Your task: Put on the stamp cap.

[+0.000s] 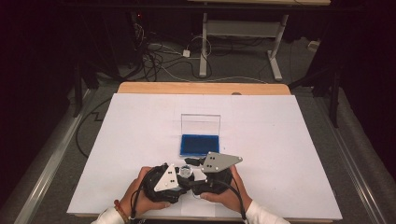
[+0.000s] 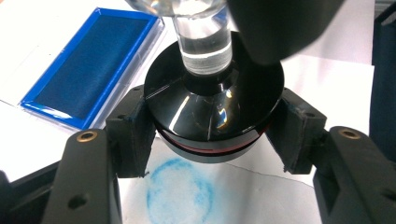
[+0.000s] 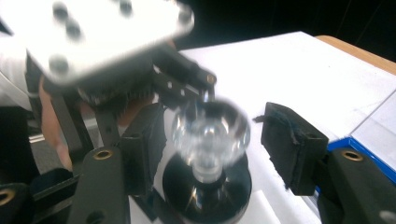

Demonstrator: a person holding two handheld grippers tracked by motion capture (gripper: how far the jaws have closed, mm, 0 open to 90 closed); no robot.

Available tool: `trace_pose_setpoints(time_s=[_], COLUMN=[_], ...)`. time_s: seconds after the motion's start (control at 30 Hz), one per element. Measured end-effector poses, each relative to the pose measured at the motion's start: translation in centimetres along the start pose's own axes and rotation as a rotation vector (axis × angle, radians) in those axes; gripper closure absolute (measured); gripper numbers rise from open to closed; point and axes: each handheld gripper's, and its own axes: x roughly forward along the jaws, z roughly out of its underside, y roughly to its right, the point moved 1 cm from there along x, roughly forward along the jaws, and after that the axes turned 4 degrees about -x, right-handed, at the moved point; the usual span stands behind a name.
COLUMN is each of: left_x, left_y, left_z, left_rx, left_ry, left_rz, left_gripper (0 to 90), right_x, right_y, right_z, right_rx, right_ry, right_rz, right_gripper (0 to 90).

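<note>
Two grippers are meeting at the near edge of the table (image 1: 140, 121), each in one of the person's hands. The left gripper (image 2: 212, 133) is clamping the black round base of a stamp (image 2: 212, 107): its pads (image 2: 133, 133) are pressing on either side of the base, which is sitting squarely between them and tilted a little toward the camera. A clear handle (image 2: 205, 39) is rising from the middle of the base, beyond the pads. Just below the pads, on the white sheet (image 2: 261, 196), a faint blue ring-shaped print (image 2: 180, 193) is lying, and the stamp is hanging just above it. Farther out past the left pad, an open blue ink pad (image 2: 91, 63) is sitting in its clear case.

The right gripper (image 3: 210, 140) is standing partly open around the clear knob (image 3: 210, 128) at the top of the handle. Its fingers (image 3: 292, 140) are flanking the knob without pressing on it; a gap is showing on the right side, and the left finger is standing just beside the glass. The black base is lying below and between those fingers. In the high view, both grippers (image 1: 187, 175) are crowding together around the stamp, with the ink pad (image 1: 200, 144) just beyond their fingertips.
</note>
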Motion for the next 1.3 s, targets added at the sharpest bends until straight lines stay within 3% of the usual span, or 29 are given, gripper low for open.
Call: trace_pose_setpoints(time_s=[0.13,0.43,0.63,0.7,0.73,0.83,1.13,1.3], left_x=[0.12,0.03,0.18,0.22,0.19,-0.04,-0.5,-0.43], left_y=[0.13,0.11,0.22,0.21,0.19,0.05,-0.74,-0.4], left_z=[-0.02,-0.01,0.11,0.17,0.17,0.09,0.59,0.41], left_rx=[0.015,0.023,0.037,0.034,0.031,0.029,-0.063,-0.023], left_ry=[-0.015,-0.014,-0.027,-0.03,-0.027,-0.02,0.047,0.014], left_rz=[0.006,-0.028,-0.027,-0.024,-0.024,-0.024,0.026,-0.006], left_gripper=[36.3,36.3,36.4,36.3,36.4,36.3,36.4,36.3], right_x=[-0.01,0.32,0.54,0.63,0.6,0.4,-0.36,-0.03], right_y=[-0.05,0.15,-0.16,0.02,0.08,-0.13,0.39,0.12], right_z=[-0.06,0.09,0.04,0.18,0.17,0.02,-0.12,0.05], right_rx=[-0.002,0.006,-0.007,0.011,0.015,-0.003,0.029,0.019], right_ry=[0.0,-0.067,-0.083,-0.078,-0.078,-0.064,-0.042,-0.066], right_rz=[-0.034,-0.047,-0.066,-0.053,-0.058,-0.065,-0.08,-0.075], right_gripper=[55.5,56.1,56.1,49.3,56.4,56.8,57.1,57.2])
